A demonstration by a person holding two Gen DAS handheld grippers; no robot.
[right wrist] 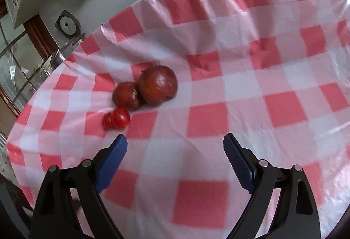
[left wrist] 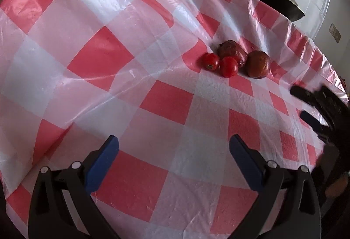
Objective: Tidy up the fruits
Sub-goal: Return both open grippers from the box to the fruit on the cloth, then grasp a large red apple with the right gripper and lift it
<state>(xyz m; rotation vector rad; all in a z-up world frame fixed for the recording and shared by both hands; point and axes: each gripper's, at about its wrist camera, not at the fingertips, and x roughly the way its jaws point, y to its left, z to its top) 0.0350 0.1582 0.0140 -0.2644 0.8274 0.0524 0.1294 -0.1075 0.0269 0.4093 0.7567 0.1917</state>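
From my left wrist camera, my left gripper [left wrist: 174, 144] is spread wide, empty; two tomatoes [left wrist: 219, 63] and two brown fruits [left wrist: 244, 57] cluster far ahead on the checked cloth [left wrist: 98, 46]. From the right wrist, my right gripper [right wrist: 175, 144] gapes too, the cluster just ahead-left.

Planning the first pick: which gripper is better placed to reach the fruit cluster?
Right. The open right gripper sits just short of the small red tomatoes; the open left gripper sits farther back.
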